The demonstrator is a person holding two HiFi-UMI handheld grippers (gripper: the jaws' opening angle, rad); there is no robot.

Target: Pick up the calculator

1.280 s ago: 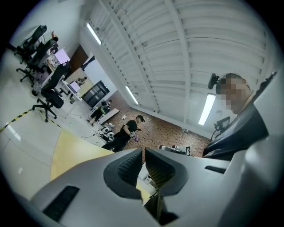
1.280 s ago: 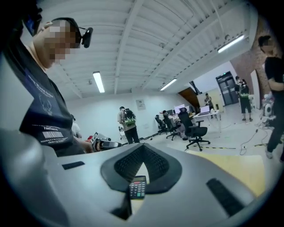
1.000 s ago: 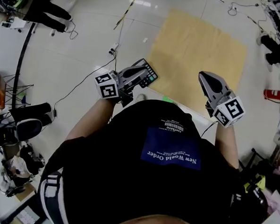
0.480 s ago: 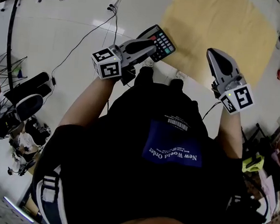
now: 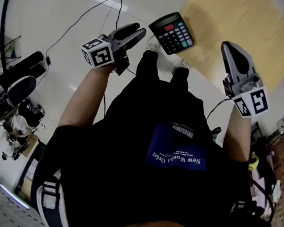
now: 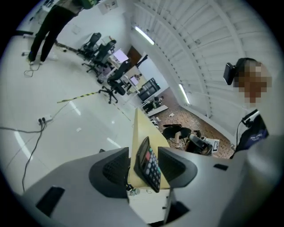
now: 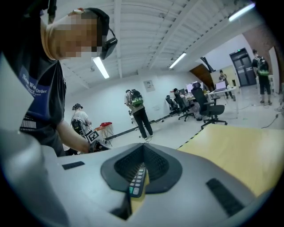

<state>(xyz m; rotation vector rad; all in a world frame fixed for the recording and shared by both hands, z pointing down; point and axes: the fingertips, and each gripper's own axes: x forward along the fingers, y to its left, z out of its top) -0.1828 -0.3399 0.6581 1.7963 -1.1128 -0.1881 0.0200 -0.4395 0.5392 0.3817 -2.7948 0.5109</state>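
Note:
The black calculator [image 5: 172, 32], with a red key and green keys, shows just right of my left gripper [image 5: 137, 31] and clear of its tips. In the left gripper view the calculator [image 6: 150, 166] stands edge-on in the gap between the jaws, which are opening; neither pad presses on it. I cannot tell whether it rests on the floor. My right gripper [image 5: 228, 46] hangs over the mat's edge with its jaws together and nothing in them. Past its tips, the right gripper view shows a sliver of the calculator [image 7: 137, 179].
A tan mat [image 5: 243, 30] lies on the glossy white floor ahead. Cables [image 5: 85, 21] cross the floor at left, near black bags and gear [image 5: 19, 79]. My shoes [image 5: 153, 42] are just below the calculator. A standing person [image 7: 140, 113] and office chairs [image 7: 208, 108] are farther off.
The left gripper's jaws have opened and the calculator has come free, now lying to the right of the tips. Both grippers have sunk toward the floor.

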